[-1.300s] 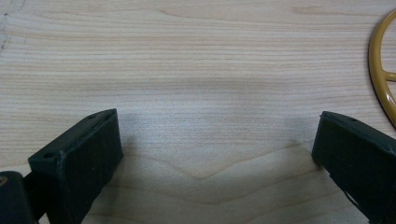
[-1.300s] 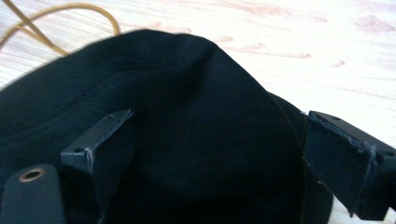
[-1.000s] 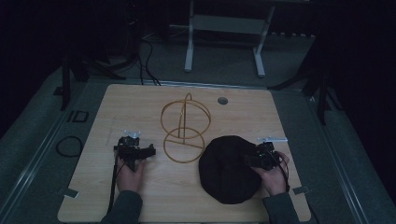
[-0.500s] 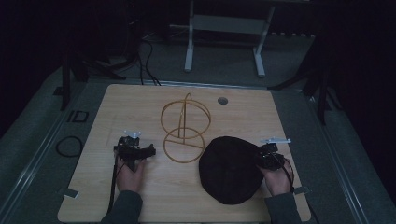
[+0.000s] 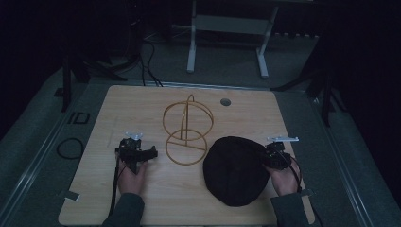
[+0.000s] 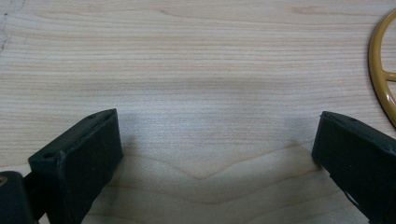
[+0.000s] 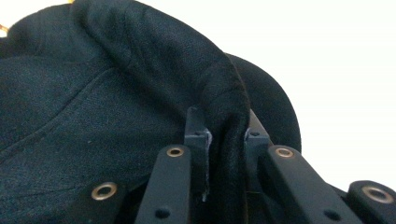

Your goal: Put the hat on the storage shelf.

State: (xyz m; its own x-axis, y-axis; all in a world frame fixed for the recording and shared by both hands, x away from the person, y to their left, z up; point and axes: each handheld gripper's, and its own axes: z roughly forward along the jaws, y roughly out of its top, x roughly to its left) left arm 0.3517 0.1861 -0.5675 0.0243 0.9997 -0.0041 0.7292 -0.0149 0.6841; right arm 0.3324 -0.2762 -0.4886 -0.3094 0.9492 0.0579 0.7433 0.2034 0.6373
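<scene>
Right gripper (image 7: 224, 135): its fingers (image 7: 196, 135) have just been closing and now pinch the black hat's (image 5: 236, 170) rim fold between them.
Hat edge: now bunched up between the fingers.

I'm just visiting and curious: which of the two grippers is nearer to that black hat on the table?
The right gripper. Its jaws have just closed on the edge of the black hat, pinching the fabric. The left gripper rests open on the table, apart from the hat, on the far side of the wire stand.

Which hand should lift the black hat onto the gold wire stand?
Right, probably. The right hand-held gripper has just closed on the hat edge. The left hand-held gripper sits open over bare table, beside the stand.
</scene>
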